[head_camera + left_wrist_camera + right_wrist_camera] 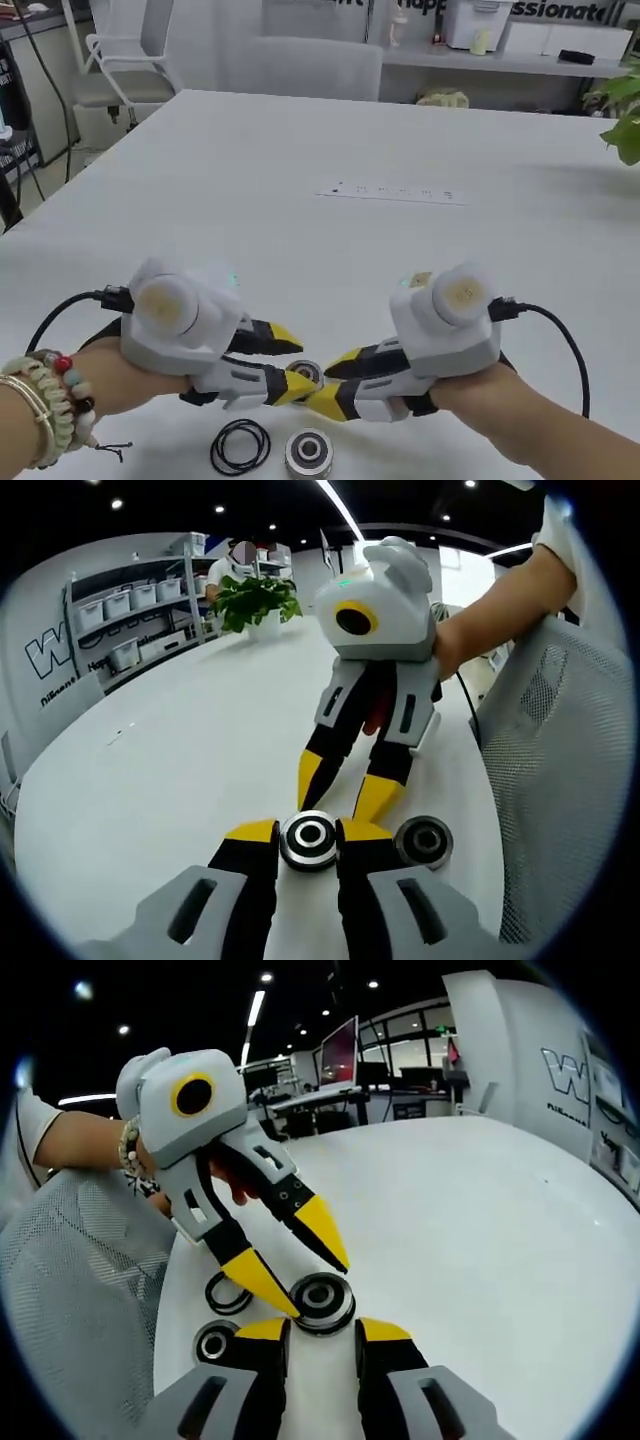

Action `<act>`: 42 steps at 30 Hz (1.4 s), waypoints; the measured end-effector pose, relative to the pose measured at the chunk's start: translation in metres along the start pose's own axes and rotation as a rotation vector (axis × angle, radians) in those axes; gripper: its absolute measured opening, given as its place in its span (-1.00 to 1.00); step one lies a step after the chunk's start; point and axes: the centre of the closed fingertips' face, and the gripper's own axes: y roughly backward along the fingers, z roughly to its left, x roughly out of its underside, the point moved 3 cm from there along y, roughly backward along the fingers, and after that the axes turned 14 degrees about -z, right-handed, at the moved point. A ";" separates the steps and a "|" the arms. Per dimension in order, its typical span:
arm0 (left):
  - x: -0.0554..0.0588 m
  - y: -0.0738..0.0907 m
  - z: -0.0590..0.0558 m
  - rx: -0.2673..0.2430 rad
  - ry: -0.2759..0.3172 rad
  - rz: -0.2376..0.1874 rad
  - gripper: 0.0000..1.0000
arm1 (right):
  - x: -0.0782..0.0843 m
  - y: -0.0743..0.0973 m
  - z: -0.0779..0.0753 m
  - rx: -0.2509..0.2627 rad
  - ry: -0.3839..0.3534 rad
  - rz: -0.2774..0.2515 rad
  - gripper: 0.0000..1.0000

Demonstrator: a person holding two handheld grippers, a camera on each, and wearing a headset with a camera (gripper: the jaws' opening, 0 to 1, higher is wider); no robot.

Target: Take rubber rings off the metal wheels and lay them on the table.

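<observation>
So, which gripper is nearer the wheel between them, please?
Left: the left gripper has the wheel between its jaw tips, while the right gripper points at it from opposite, tips just short.

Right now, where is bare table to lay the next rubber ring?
Free: the white tabletop beyond the left gripper and right gripper, up to the flat white strip. Crowded: the near edge, where the black rubber rings and loose silver metal wheel lie beside the second wheel between their tips.
</observation>
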 end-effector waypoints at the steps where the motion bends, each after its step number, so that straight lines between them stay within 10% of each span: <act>1: 0.001 0.000 0.000 0.001 0.000 0.004 -0.70 | 0.000 0.000 0.000 0.001 0.000 -0.002 -0.54; 31: 0.005 0.002 -0.002 -0.009 0.064 -0.028 -0.85 | 0.001 0.000 0.002 -0.031 0.114 0.037 -0.70; 35: 0.005 0.002 -0.002 -0.008 0.062 -0.029 -0.85 | 0.006 0.005 -0.005 -0.012 0.162 0.103 -0.98; 42: 0.005 0.002 -0.003 -0.011 0.061 -0.030 -0.85 | 0.004 0.003 -0.004 0.001 0.103 0.074 -1.00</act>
